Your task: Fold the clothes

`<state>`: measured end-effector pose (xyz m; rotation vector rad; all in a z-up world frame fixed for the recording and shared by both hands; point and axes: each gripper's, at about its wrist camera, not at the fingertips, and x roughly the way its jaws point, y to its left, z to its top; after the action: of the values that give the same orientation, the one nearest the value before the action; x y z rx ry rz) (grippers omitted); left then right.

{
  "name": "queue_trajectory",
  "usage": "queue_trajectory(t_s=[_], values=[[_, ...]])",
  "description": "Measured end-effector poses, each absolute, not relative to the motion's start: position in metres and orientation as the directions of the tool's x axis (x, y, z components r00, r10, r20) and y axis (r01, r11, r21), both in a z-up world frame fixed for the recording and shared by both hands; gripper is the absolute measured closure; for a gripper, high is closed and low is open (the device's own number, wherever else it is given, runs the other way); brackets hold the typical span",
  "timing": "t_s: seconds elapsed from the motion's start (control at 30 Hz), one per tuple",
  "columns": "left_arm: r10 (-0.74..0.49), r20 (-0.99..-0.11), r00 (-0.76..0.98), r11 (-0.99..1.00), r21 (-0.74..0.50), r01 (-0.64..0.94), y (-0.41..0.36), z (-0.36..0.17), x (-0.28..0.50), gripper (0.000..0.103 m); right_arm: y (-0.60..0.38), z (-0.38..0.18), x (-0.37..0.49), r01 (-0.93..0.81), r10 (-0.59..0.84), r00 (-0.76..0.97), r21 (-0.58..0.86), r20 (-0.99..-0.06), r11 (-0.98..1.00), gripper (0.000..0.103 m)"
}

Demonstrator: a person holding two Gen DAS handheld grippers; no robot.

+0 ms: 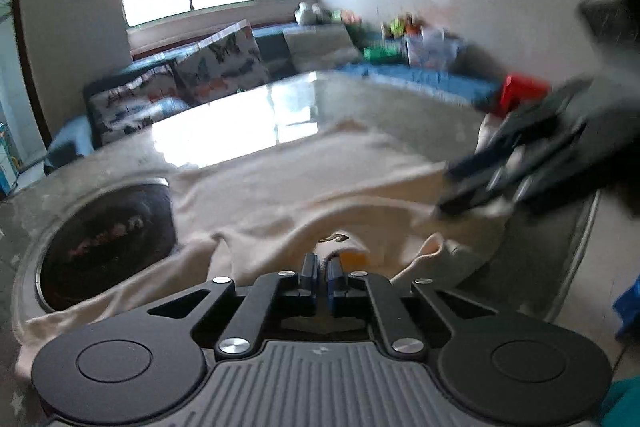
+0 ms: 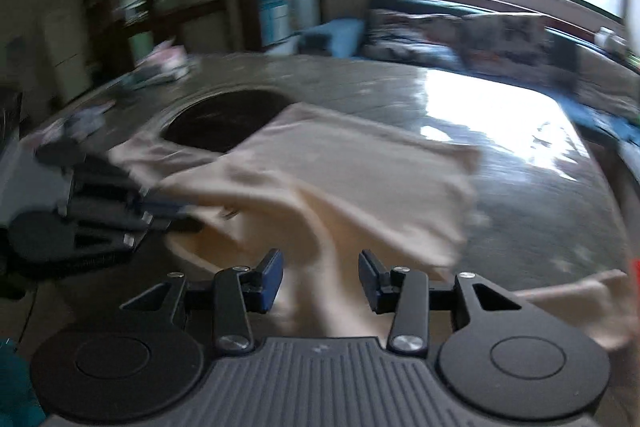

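A cream garment (image 1: 280, 179) lies spread and rumpled over the grey marble table (image 1: 360, 99). My left gripper (image 1: 321, 267) is shut on a near edge of the cloth, beside a small dark logo and an orange tag (image 1: 353, 255). In the right wrist view the garment (image 2: 340, 167) has its near part lifted, and the left gripper (image 2: 182, 213) pinches it from the left. My right gripper (image 2: 320, 279) is open, with a fold of cloth running between and under its blue pads (image 2: 272, 277). From the left wrist view the right gripper (image 1: 456, 197) shows blurred at the cloth's right edge.
A round black inset (image 1: 108, 247) sits in the tabletop, partly under the garment. A sofa with butterfly cushions (image 1: 216, 63) and a row of toys (image 1: 400, 31) stand behind the table. A red object (image 1: 520, 91) is at its right edge. Loose items (image 2: 164, 63) lie at the table's far left.
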<state>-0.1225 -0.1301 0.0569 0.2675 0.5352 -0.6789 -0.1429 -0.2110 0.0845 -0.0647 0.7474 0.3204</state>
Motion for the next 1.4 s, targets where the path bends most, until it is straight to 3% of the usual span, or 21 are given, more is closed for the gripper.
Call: queue_trajectory(t_s=[0.1,0.27,0.4,0.53,0.67,0.77,0.9,1.0,1.1,1.2,1.27,1.4], values=[[-0.564,-0.521,0.641,0.738,0.031,0.674,-0.111,0.068,-0.145,0.098,-0.193,0.084,-0.146,-0.369,0.309,0.666,0.059,-0.679,0.927,0.062],[-0.521,-0.618,0.589,0.722,0.048,0.69,-0.094,0.052,-0.16,0.097,-0.168,0.079,-0.158,-0.488,0.382,0.597,0.059,-0.706,0.871,0.064],[-0.521,-0.61,0.598,0.727,0.051,0.685,-0.088,0.056,-0.159,0.094,-0.156,0.068,-0.159,-0.494,0.357,0.578,0.034,-0.734,0.869,0.065],[-0.545,-0.583,0.603,0.73,0.023,0.683,-0.092,0.062,-0.148,0.094,-0.154,0.058,-0.159,-0.487,0.334,0.558,0.026,-0.759,0.873,0.071],[-0.552,-0.594,0.586,0.73,-0.005,0.683,-0.111,0.051,-0.133,0.092,-0.157,0.052,-0.158,-0.488,0.33,0.537,0.033,-0.776,0.872,0.086],[-0.536,-0.638,0.554,0.736,-0.031,0.676,-0.121,0.038,-0.119,0.082,-0.162,0.057,-0.159,-0.498,0.347,0.527,0.048,-0.776,0.866,0.086],[-0.493,-0.69,0.53,0.763,-0.051,0.644,-0.113,0.03,-0.107,0.082,-0.169,0.063,-0.16,-0.511,0.368,0.515,0.068,-0.774,0.857,0.086],[-0.485,-0.672,0.559,0.792,-0.067,0.607,-0.097,0.042,-0.097,0.081,-0.175,0.067,-0.16,-0.521,0.384,0.505,0.083,-0.773,0.85,0.085],[-0.473,-0.647,0.598,0.821,-0.078,0.566,-0.086,0.057,-0.084,0.074,-0.186,0.076,-0.151,-0.496,0.385,0.529,0.092,-0.757,0.863,0.084],[-0.462,-0.629,0.625,0.836,-0.074,0.544,-0.093,0.064,-0.065,0.074,-0.202,0.082,-0.131,-0.428,0.333,0.582,0.069,-0.742,0.901,0.081],[-0.461,-0.624,0.631,0.838,-0.073,0.541,-0.1,0.062,-0.052,0.074,-0.215,0.084,-0.116,-0.372,0.29,0.614,0.054,-0.734,0.926,0.074],[-0.435,-0.652,0.621,0.838,-0.041,0.544,-0.115,0.047,-0.033,0.074,-0.244,0.082,-0.083,-0.249,0.205,0.653,0.049,-0.729,0.967,0.073]])
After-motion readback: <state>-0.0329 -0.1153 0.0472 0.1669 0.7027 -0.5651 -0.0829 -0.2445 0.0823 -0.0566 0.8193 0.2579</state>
